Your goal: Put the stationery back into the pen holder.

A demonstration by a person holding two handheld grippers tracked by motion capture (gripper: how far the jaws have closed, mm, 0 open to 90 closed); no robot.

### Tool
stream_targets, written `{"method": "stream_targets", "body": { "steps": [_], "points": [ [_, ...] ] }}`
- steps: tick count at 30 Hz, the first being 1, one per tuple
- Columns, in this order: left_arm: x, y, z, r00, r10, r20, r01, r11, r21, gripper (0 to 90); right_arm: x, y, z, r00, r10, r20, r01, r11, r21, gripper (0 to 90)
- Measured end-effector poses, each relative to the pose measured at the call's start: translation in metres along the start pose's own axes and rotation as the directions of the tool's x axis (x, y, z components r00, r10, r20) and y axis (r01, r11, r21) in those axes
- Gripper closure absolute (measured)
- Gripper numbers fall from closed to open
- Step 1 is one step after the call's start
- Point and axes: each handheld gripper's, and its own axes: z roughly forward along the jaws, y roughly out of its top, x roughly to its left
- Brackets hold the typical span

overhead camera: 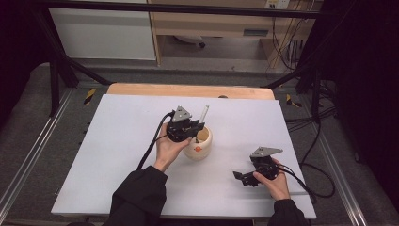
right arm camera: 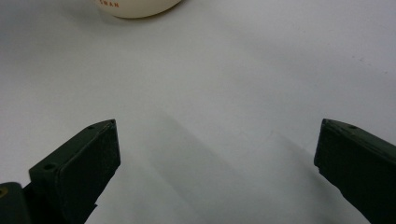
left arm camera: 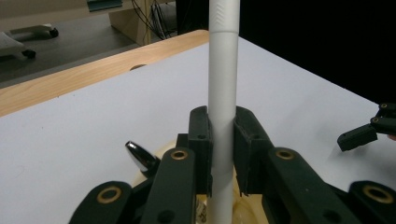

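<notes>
high view: white table (overhead camera: pixel 117 155) with a wooden strip along the far edge. cream round pot (overhead camera: pixel 199 146) sits near the middle of the table, small orange mark on its side. left gripper (overhead camera: pixel 194 128) is right over the pot's left rim, held by the left hand (overhead camera: pixel 169 147), black sleeve coming in from the bottom. a white pen-like stick (overhead camera: pixel 204 113) rises tilted out of the gripper above the pot's mouth. right gripper (overhead camera: pixel 241 176) rests low on the table toward the near right, well apart from the pot, right hand (overhead camera: pixel 275 181) behind it, jaws pointing left. black cables trail from both grippers.

left gripper view: jaws clenched on the white stick (left arm camera: pixel 223 93), one pad pressing each side, stick upright between them and running out the top of frame; a seam and faint ribbing near its upper end. under the jaws the cream pot (left arm camera: pixel 161 154) opening, with a shiny metal tip (left arm camera: pixel 139 157) sticking out at its left rim, cannot tell what it belongs to. stick's lower end goes down toward the pot mouth, cannot tell if it touches inside. right gripper (left arm camera: pixel 359 135) shows far right over the table.

right gripper view: both black jaws spread wide, released, bare white table (right arm camera: pixel 210 116) between them. bottom of the cream pot (right arm camera: pixel 135 7) at the top edge, orange lettering on it, well apart from the jaws.
</notes>
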Motion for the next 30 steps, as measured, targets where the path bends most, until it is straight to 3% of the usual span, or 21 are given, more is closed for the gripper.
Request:
{"method": "stream_targets", "body": {
  "steps": [12, 20, 23, 30],
  "points": [
    [0.004, -0.015, 0.0, 1.0, 0.004, 0.009, -0.004, 0.9994, 0.034, 77.9, 0.0, 0.0, 0.001, 1.0, -0.001, -0.002, 0.001, 1.0, 0.003, 1.1],
    [0.001, -0.02, 0.003, 0.9994, 0.031, 0.015, -0.032, 0.9962, 0.08, 77.7, 0.0, 0.0, 0.001, 1.0, -0.005, -0.004, 0.005, 1.0, 0.005, 1.1],
    [0.0, -0.019, 0.001, 0.999, 0.041, 0.017, -0.042, 0.9962, 0.077, 77.0, 0.0, 0.0, 0.001, 1.0, -0.005, -0.004, 0.005, 1.0, 0.005, 1.1],
    [0.0, -0.011, -0.014, 0.9981, 0.056, 0.027, -0.057, 0.9959, 0.07, 67.3, 0.0, 0.0, 0.001, 1.0, -0.004, -0.005, 0.004, 1.0, 0.007, 1.1]
  ]
}}
